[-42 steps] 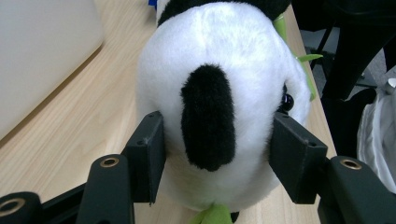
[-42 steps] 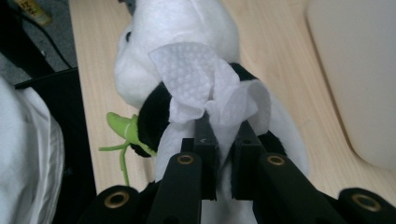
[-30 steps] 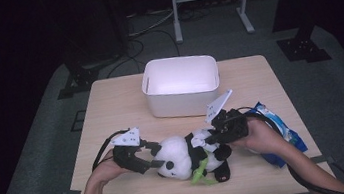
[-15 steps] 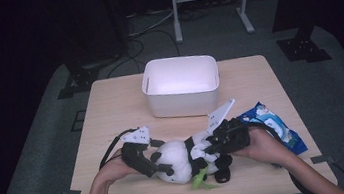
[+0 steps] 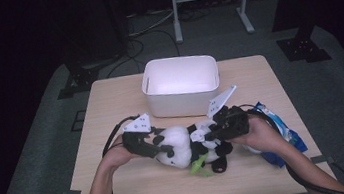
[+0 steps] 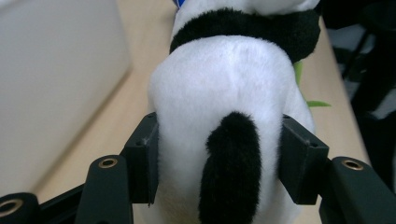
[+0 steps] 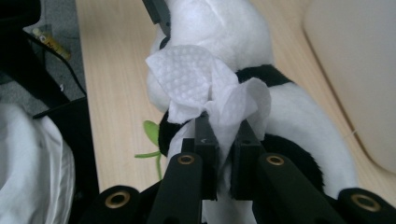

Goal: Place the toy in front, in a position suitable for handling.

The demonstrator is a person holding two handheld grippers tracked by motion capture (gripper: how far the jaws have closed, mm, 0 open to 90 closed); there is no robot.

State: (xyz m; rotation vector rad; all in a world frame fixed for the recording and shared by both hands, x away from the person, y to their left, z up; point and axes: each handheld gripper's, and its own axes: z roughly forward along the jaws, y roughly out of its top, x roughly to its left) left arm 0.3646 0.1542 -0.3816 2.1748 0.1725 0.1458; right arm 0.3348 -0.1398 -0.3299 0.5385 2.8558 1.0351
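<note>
White plush panda [image 5: 181,146] lying near the front edge of the wooden table [image 5: 111,110], rear end clamped by the just-closed left gripper [image 5: 159,150], with a crumpled white tissue [image 7: 205,84] pinched in the right gripper [image 5: 210,133] against its body.

Dim high view w/ dark surroundings, table lit from above, gripper views soft-focus.
</note>
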